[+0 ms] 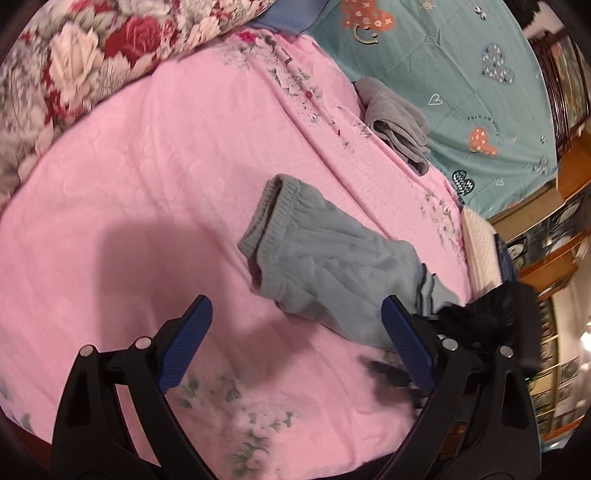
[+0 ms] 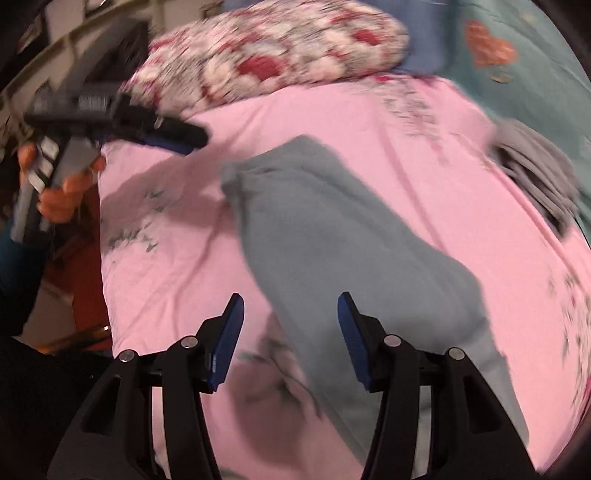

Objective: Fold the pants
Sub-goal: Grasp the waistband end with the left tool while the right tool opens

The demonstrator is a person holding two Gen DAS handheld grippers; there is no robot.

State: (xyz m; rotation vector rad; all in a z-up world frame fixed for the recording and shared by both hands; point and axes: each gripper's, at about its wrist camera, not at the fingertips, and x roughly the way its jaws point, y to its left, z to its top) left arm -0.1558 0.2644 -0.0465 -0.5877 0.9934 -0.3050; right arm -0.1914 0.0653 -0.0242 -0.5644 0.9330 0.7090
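Pink bedding (image 1: 155, 177) with a faint floral print covers the bed, and both cameras look down on it. Along its far left edge lies a bulky rose-patterned quilt (image 1: 92, 62). A blue pillow corner (image 1: 284, 22) peeks out beside that, and a teal cover with hearts (image 1: 461, 96) takes up the far right side.

From the left wrist view, the left gripper (image 1: 297, 343) hangs released over bare sheet near the front edge, nothing between its blue pads. Just ahead and right of it lie the grey-blue pants (image 1: 332, 269), waistband toward the middle of the bed and legs running toward the right gripper's side. A pile of folded grey clothes (image 1: 397, 123) sits well apart, where pink meets teal.

From the right wrist view, the right gripper (image 2: 290, 341) is also released and empty, poised over the leg end of the pants (image 2: 332, 236). This view is smeared with motion, so edges are hard to read.

The likely risk is a hasty pinch: coming in fast, the pads could catch the sheet along with the pants, or grab only one layer, and the fold would drag crooked.
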